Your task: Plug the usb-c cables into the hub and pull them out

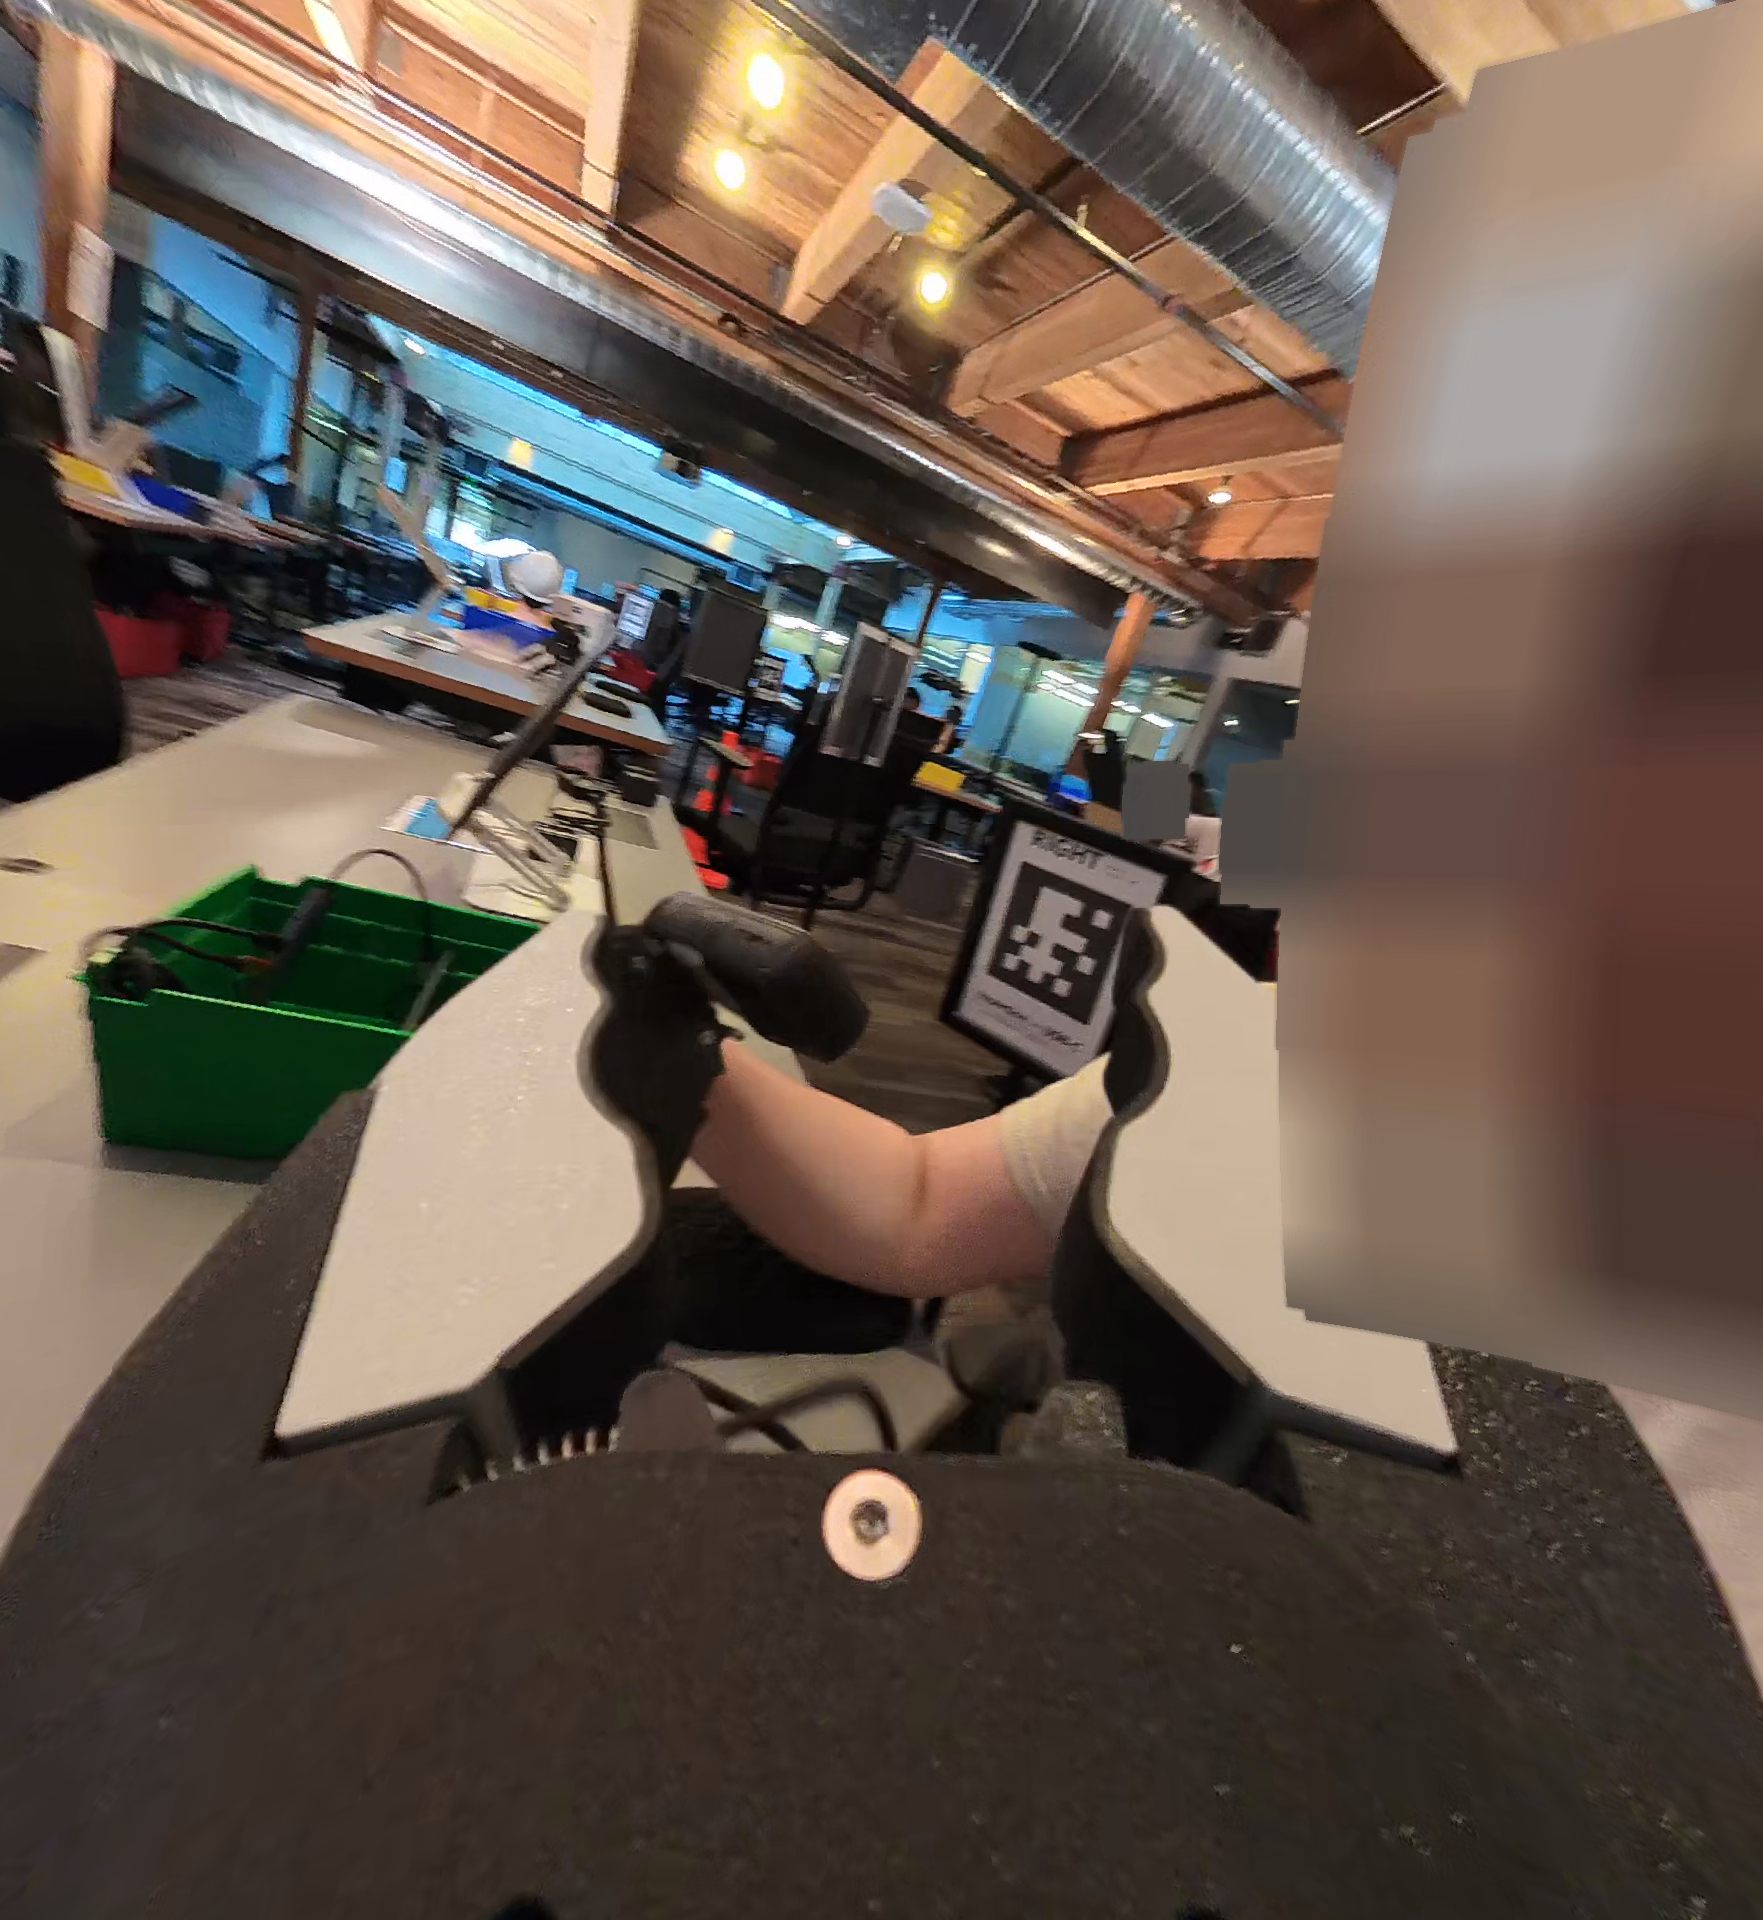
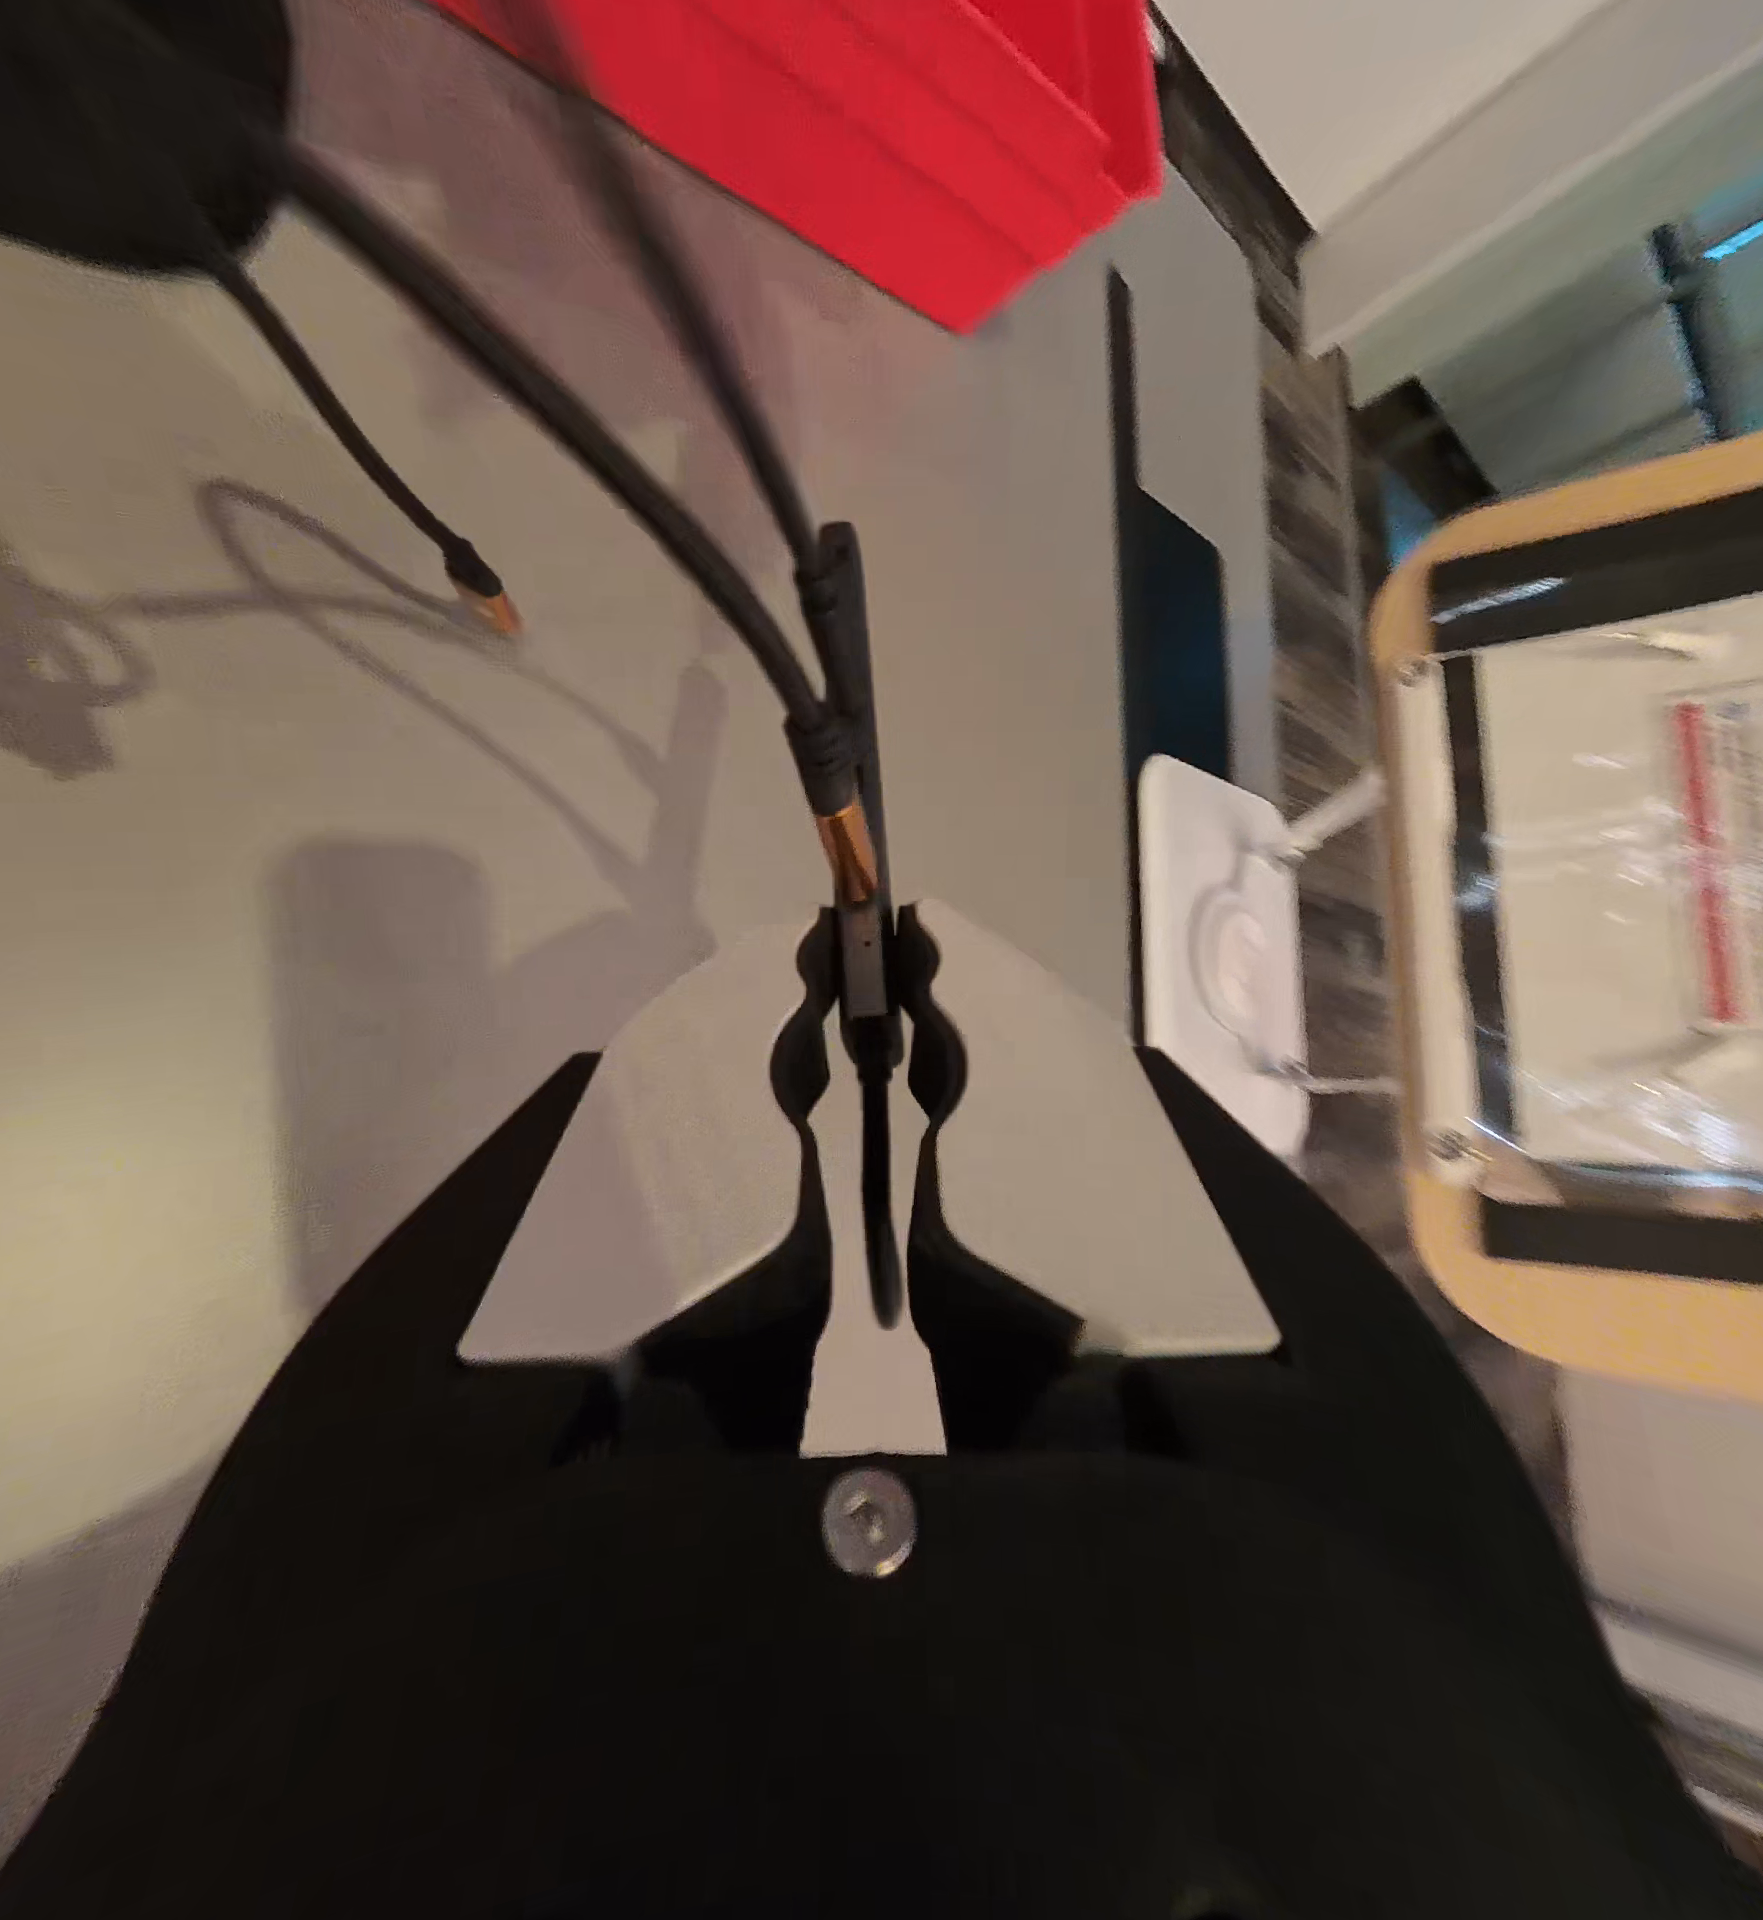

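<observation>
From the left wrist view, the left gripper (image 1: 872,971) has its jaws spread wide with nothing between them. It points up and away from the work, toward the person's arm (image 1: 887,1195) and the right gripper (image 1: 752,971) beyond its fingertips, so it looks idle rather than engaged. Off to its left on the grey table (image 1: 129,831) stands a green bin (image 1: 233,1049) with dark cables draped over its rim, probably spare leads kept within reach.

From the right wrist view, the right gripper (image 2: 864,966) is clamped on the slim dark hub (image 2: 861,935), held edge-on between its fingertips with the hub's own lead trailing back between the fingers. Holding it by the tail end leaves the ports ahead free. Two black usb-c cables (image 2: 711,582) run into the hub just ahead of the fingertips, one with a copper-coloured collar (image 2: 846,857). A third cable (image 2: 357,436) hangs loose ahead and to the left, its plug (image 2: 487,603) unconnected. A red bin (image 2: 856,135) lies farther ahead. Judging from this, one insertion or the pulling-out remains.
</observation>
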`<state>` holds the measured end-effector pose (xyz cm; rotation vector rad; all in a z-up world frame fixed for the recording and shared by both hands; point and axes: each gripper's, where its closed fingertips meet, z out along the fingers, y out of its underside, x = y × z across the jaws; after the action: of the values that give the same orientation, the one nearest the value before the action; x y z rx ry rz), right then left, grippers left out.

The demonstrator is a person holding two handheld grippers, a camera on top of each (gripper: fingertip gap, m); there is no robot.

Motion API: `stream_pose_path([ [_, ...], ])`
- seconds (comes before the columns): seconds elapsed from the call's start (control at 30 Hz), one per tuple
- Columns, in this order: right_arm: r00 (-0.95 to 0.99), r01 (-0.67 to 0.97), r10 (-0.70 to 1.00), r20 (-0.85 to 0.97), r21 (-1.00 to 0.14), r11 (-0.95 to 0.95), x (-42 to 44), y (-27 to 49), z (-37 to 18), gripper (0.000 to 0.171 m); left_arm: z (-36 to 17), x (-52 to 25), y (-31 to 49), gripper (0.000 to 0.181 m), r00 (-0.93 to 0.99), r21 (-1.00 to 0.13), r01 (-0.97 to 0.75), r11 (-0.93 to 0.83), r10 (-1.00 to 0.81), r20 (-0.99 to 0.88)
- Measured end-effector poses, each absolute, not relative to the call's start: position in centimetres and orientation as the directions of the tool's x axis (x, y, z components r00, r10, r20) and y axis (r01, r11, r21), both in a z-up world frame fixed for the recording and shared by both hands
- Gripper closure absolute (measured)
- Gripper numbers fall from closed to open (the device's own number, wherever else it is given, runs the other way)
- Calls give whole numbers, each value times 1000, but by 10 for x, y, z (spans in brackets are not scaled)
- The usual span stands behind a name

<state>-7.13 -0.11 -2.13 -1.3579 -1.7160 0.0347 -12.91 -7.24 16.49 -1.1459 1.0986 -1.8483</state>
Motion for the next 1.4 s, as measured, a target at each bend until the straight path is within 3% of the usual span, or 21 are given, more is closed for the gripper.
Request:
stream_pose_path([
  [0.17, 58, 884, 652, 756, -343, 319, -41, 12, 1, 159, 176, -159, -68, 93, -283, -921, 194, -337, -918, 277],
  [0.37, 157, 939, 612, 775, -309, 151, 28, 30, 61, 159, 185, -187, -65, 99, -255, -911, 258, -320, -933, 255],
  [0.5, 222, 965, 618, 754, -260, -29, 105, 37, 111, 159, 189, -196, -66, 101, -264, -903, 281, -325, -931, 253],
  [0.63, 253, 960, 539, 803, -137, -246, 195, 44, 159, 159, 187, -195, -68, 101, -265, -911, 262, -319, -931, 250],
  [0.77, 315, 893, 501, 806, -72, -445, 269, 42, 177, 159, 186, -189, -72, 102, -285, -914, 242, -325, -924, 253],
  [0.9, 427, 782, 521, 739, -13, -623, 326, 35, 161, 159, 182, -180, -76, 103, -296, -923, 201, -328, -918, 262],
  [1.07, 487, 653, 607, 628, 200, -730, 358, 30, 119, 159, 176, -169, -78, 105, -311, -927, 156, -342, -907, 283],
  [1.23, 522, 602, 714, 466, 391, -696, 339, 32, 85, 159, 170, -160, -79, 105, -312, -931, 116, -347, -902, 298],
  [1.4, 541, 660, 791, 287, 439, -610, 300, 51, 57, 159, 166, -154, -80, 106, -318, -932, 90, -351, -897, 307],
])
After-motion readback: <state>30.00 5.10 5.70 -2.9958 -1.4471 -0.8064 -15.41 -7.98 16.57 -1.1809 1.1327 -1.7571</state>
